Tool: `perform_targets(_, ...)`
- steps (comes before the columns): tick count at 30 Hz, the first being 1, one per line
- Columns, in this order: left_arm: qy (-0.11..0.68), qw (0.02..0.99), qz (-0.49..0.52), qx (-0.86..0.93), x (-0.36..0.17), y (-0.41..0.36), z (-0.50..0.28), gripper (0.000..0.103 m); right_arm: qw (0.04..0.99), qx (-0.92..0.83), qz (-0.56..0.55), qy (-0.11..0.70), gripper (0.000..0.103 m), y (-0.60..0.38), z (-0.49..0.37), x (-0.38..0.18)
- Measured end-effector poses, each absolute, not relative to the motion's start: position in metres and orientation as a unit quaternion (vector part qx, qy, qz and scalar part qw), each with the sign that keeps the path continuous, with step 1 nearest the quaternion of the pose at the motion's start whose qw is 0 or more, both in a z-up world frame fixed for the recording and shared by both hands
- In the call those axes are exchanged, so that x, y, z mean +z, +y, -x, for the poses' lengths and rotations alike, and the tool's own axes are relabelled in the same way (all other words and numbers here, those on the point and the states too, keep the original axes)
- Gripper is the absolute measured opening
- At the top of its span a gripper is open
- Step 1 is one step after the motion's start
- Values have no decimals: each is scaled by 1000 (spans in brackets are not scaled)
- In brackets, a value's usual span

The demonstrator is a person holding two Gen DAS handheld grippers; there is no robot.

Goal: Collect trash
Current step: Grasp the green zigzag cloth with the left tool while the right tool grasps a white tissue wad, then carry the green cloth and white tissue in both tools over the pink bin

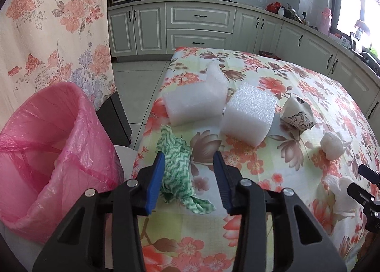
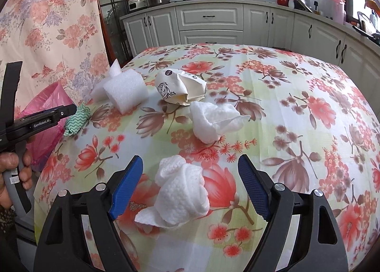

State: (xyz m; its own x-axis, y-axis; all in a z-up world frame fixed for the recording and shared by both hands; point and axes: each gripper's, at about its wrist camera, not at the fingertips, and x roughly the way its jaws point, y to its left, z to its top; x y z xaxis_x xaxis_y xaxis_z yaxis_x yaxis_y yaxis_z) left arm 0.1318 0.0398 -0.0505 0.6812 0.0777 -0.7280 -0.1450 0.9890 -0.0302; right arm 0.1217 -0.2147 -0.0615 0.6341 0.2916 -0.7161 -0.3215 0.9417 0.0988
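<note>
My left gripper [image 1: 188, 162] is open, its blue pads on either side of a crumpled green-and-white cloth [image 1: 177, 172] near the table's left edge. My right gripper [image 2: 190, 165] is open around a crumpled white paper towel [image 2: 180, 188]. A second white paper wad [image 2: 211, 122] lies beyond it. A crushed cream paper bag with black print [image 2: 180, 89] and white foam blocks [image 1: 249, 115] [image 2: 125, 91] lie further back. A bin lined with a pink bag [image 1: 47, 157] stands left of the table.
The table has a floral cloth [image 2: 296, 117]. A floral curtain [image 1: 54, 22] hangs at the left. Kitchen cabinets [image 1: 199, 24] and a counter with pots run behind. A dark stool or box [image 1: 118, 115] sits between bin and table.
</note>
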Motion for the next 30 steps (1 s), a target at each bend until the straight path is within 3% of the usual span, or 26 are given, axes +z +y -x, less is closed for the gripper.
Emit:
perform_targets(8,420,903,37,84,-63,44,-141,39,896,175,26,408,71,-212,-119,-69)
perform_targets(10,426,899,38,90,-64,47,-144,35,892,177,29,414,69,-210,-118,-72)
perform_targets(23,442,890,22,110,-65,48,-147,19,883,180,44,430,34,-206,-119,-82)
perform_targets(30,436,895,39,86,-60,47,-142,15,888,179,40,422,31,-207,-118,-78)
